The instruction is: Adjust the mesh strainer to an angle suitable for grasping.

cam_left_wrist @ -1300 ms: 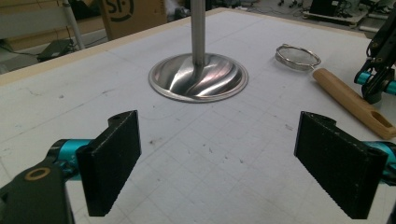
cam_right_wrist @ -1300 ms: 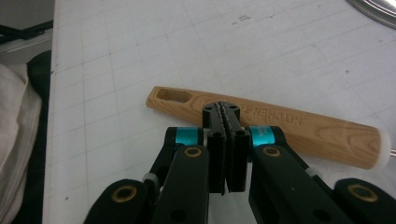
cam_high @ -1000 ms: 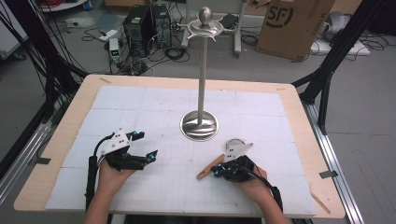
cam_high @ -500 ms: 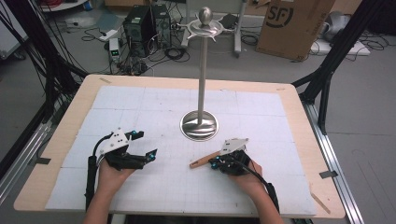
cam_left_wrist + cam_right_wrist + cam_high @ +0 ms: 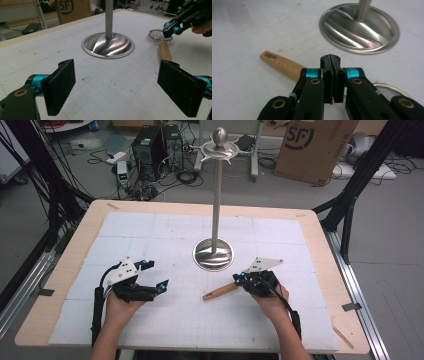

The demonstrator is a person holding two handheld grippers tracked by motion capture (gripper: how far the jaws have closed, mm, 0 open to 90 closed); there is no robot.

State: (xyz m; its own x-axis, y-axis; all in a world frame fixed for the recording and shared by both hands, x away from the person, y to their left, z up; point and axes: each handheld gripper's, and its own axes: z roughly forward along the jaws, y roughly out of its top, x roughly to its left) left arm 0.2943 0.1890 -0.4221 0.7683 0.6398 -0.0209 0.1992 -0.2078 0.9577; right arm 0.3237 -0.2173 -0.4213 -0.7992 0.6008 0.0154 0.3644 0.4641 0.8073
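Note:
A utensil with a wooden handle (image 5: 220, 291) and a thin wire ring (image 5: 155, 40) lies on the white mat, in front of a steel stand (image 5: 213, 254) with a tall pole. My right gripper (image 5: 236, 280) is shut on the ring's edge, with the handle pointing left from it. In the right gripper view the jaws (image 5: 332, 60) are pressed together, the handle (image 5: 280, 63) runs out to the left and the ring (image 5: 392, 87) shows at lower right. My left gripper (image 5: 156, 274) rests on the mat to the left, open and empty; its pads (image 5: 58, 87) frame the stand base (image 5: 108, 46).
A gridded white mat (image 5: 165, 235) covers the wooden table (image 5: 330, 285). The stand's hooked top (image 5: 220, 147) rises high above the middle. Boxes, computers and cables sit on the floor beyond the far edge. Black frame legs flank the table.
My right gripper has shifted a little toward the stand base, taking the utensil along; its handle has swung slightly. The left gripper has stayed put.

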